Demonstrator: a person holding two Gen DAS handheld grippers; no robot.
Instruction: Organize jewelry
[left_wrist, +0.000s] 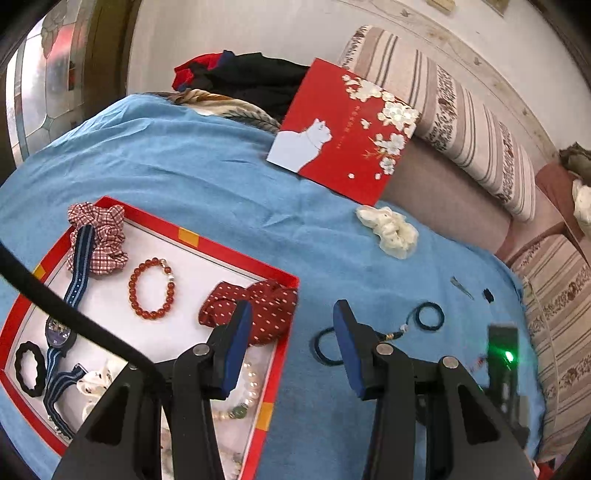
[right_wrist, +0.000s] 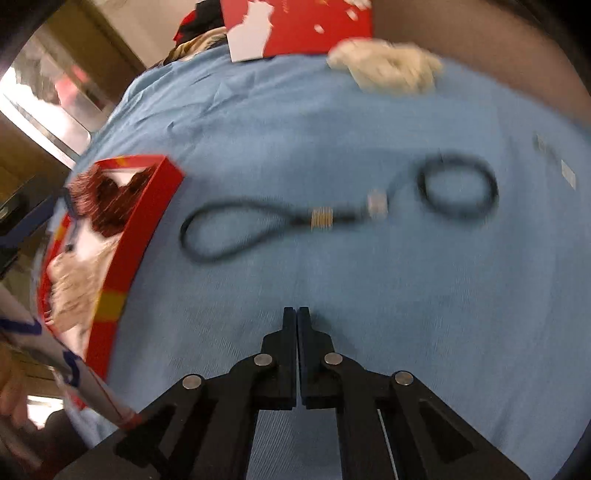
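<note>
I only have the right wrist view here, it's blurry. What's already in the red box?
Observer: A red bead bracelet lies in the red box, beside a checked scrunchie.
Operator: Anything else in there?
Observer: A watch with a striped strap and a pearl bracelet too.
Operator: Is the left gripper holding something?
Observer: No, the left gripper is open and empty, over the box's edge near a red dotted scrunchie.

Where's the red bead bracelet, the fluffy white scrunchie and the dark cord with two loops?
Red bead bracelet (left_wrist: 137, 275): left wrist view, left beads.
White scrunchie (left_wrist: 391, 230): left wrist view, middle.
Dark cord (right_wrist: 322, 217): right wrist view, gold wrap.
</note>
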